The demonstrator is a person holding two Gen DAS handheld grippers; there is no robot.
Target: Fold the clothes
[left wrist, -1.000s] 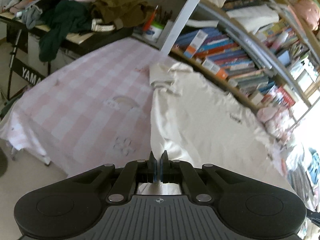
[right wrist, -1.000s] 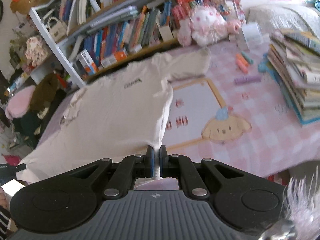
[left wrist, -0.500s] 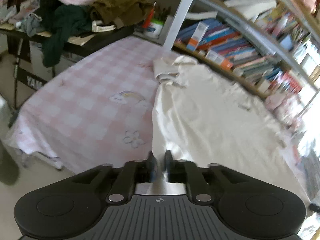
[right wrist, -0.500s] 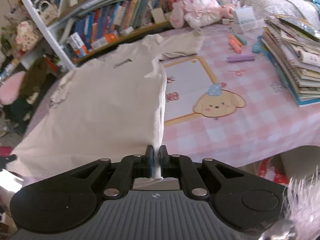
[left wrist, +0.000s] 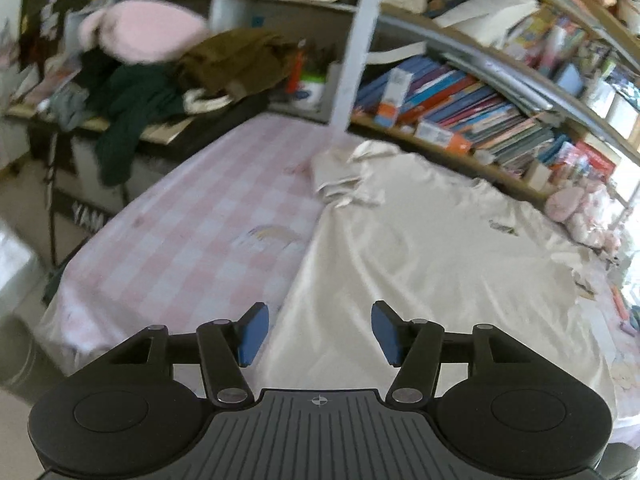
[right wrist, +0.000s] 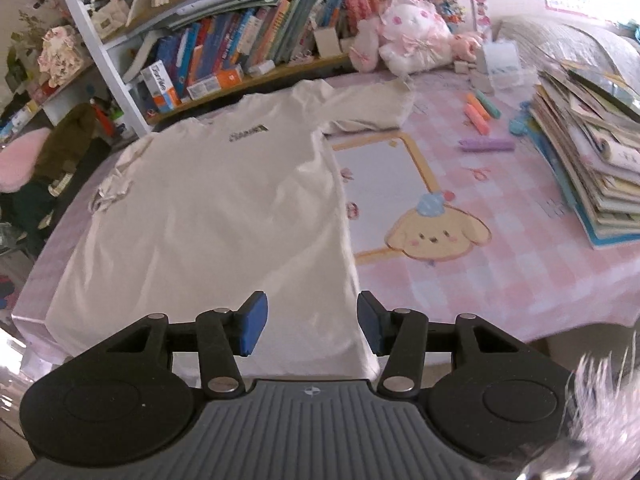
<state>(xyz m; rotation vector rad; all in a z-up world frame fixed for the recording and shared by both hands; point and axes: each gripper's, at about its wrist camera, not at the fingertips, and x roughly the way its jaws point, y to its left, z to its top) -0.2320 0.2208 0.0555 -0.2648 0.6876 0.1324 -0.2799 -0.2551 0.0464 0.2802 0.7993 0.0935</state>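
- Shirt (right wrist: 208, 216) looks like thin, soft cotton: light, limp, no stiffness. I expect it to drape and sag from wherever I pinch it, and it should slide easily on the tablecloth (right wrist: 500, 280).
- Not fragile. My guess is the main trouble is wrinkles and a fold going crooked if the two sides lift unevenly.
- Best hold, I judge: the two hem corners at the near edge of the table, or the side seams, pinching both layers.
- Left gripper (left wrist: 316, 334): tongs wide apart, nothing between them, sitting above the shirt's hem near its left side edge.
- Right gripper (right wrist: 309, 328): tongs wide apart too, holding nothing, over the hem near the shirt's right side edge.
- Shirt lies spread front up across the table, hem at the near edge, collar toward the far edge by the bookshelf (right wrist: 240, 52).
- Look: cream, long sleeves, small dark logo (right wrist: 247, 133) on the chest.
- Right sleeve (right wrist: 372, 106) lies out along the far edge; left sleeve (left wrist: 340, 184) is bunched up.
- Body mostly flat, a few soft creases.
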